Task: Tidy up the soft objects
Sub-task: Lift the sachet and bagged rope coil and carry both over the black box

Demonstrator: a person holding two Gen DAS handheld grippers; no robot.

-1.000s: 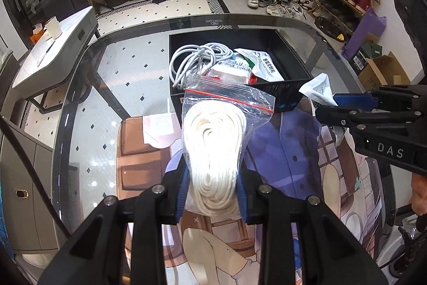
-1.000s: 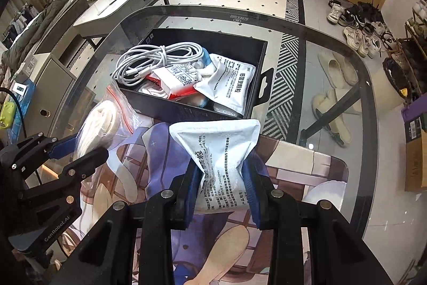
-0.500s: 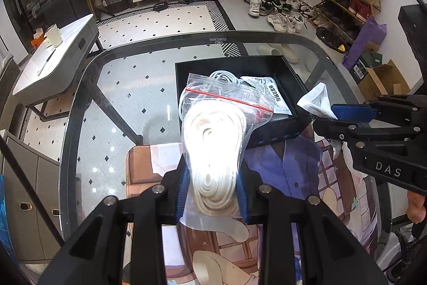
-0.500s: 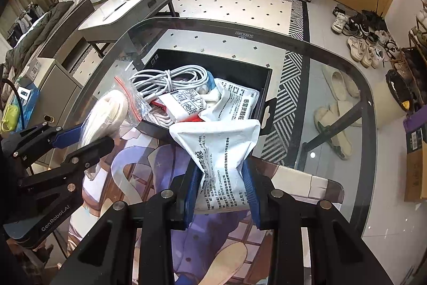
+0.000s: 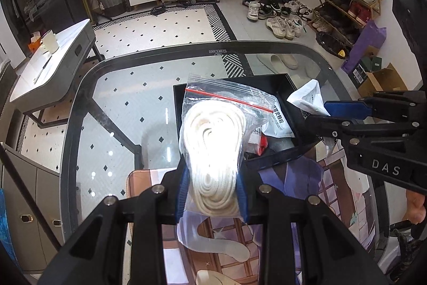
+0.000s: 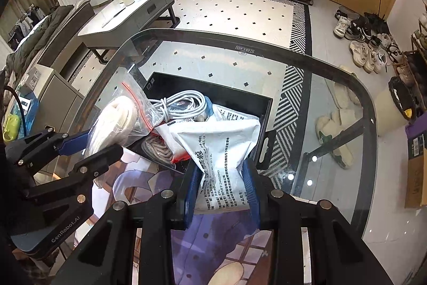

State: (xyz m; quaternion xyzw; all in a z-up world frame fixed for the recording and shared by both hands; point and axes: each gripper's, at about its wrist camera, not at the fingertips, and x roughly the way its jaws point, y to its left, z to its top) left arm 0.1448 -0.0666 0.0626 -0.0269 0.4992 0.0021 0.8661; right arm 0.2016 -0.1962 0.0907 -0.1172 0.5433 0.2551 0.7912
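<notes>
The left gripper (image 5: 212, 191) squeezes a clear zip bag of white rope (image 5: 213, 148) and holds it up over the near left side of the black box (image 6: 263, 108) on the glass table (image 6: 333, 87). The right gripper (image 6: 222, 188) squeezes a soft white packet (image 6: 221, 148), held over the box's near edge. Inside the box lie a white cable (image 6: 184, 104) and more packets

Left gripper (image 5: 212, 194): black plastic frame, blue finger pads, round silver screw heads on each arm; white "GenRobot.AI" lettering on its body in right wrist view. Right gripper (image 6: 221, 190): same black frame, blue pads, silver screws; white "DAS" marking in left wrist view
</notes>
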